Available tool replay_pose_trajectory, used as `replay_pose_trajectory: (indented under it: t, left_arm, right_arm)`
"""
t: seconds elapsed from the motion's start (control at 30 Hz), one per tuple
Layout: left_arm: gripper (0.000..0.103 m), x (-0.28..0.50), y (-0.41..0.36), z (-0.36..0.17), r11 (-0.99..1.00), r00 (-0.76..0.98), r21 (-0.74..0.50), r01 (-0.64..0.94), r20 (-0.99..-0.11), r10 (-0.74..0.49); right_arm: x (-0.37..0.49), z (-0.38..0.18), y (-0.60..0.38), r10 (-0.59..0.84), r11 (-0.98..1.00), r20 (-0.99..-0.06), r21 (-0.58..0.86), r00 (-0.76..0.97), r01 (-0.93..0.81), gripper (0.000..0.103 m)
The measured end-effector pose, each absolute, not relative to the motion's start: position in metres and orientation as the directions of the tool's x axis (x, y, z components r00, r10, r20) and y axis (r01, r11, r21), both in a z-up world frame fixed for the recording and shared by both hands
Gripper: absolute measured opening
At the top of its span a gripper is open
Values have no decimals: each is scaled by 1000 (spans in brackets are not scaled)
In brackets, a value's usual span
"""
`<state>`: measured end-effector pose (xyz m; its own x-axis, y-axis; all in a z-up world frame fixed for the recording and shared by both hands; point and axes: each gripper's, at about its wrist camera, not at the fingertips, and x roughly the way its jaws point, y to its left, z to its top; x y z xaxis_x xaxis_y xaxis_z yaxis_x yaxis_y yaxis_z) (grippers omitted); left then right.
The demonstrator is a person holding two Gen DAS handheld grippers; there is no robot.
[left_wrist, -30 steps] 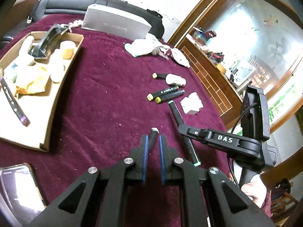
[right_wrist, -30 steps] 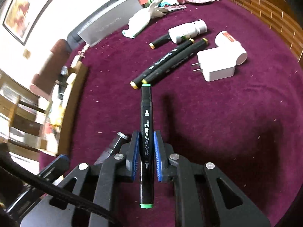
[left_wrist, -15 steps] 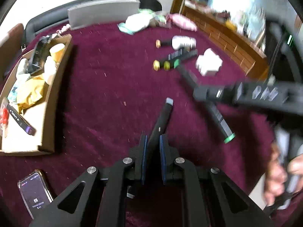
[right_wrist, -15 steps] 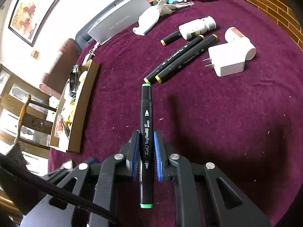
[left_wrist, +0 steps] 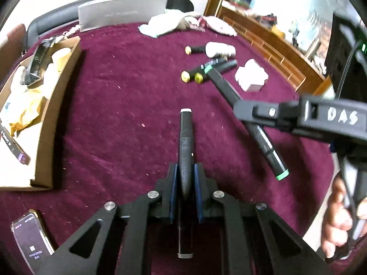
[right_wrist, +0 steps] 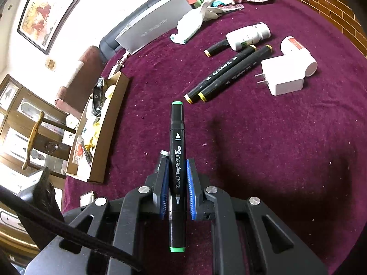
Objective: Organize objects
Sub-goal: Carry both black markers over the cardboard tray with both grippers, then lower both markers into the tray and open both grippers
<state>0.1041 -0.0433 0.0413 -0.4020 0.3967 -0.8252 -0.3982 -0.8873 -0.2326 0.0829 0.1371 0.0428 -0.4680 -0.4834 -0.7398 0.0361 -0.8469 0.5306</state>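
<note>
My left gripper (left_wrist: 185, 168) is shut on a black marker with grey-white end caps (left_wrist: 186, 137), which points straight ahead over the maroon cloth. My right gripper (right_wrist: 176, 163) is shut on a black marker with green caps (right_wrist: 176, 135), held by its middle. In the left wrist view the right gripper (left_wrist: 245, 112) hangs close on the right, the green-capped marker (left_wrist: 266, 142) slanting through it. Two yellow-capped markers (right_wrist: 227, 74) lie side by side ahead, with a shorter one (right_wrist: 215, 48) behind them.
An open cardboard box (left_wrist: 59, 105) of odds and ends lies at the left. A white bottle (right_wrist: 247, 36), a white charger (right_wrist: 284, 78) and a white tube (right_wrist: 298, 55) lie by the markers. A grey box (right_wrist: 153, 29), gloves (right_wrist: 195, 24) and a phone (left_wrist: 32, 240) are there too.
The left view has swung and rolled, so the right gripper now looms at the right. More of the left marker shows, pointing straight ahead. The right gripper has barely moved.
</note>
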Motion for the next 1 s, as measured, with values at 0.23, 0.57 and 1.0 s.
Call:
replay_pose_trajectory:
  t: [0.23, 0.57, 1.0]
  left_arm:
    - [11, 101, -81, 80, -867, -451, -344, -361, -749, 485]
    - [11, 70, -203, 118, -917, -585, -361, -171, -711, 389]
    - [11, 28, -298, 75, -945, -582, -325, 20, -773, 254]
  right_arm:
    - [81, 54, 128, -503, -840, -725, 538, -471, 69, 13]
    - [51, 87, 53, -576, -813, -695, 542, -430, 214, 13]
    - [10, 95, -79, -586, -809, -732, 501, -348, 307, 13]
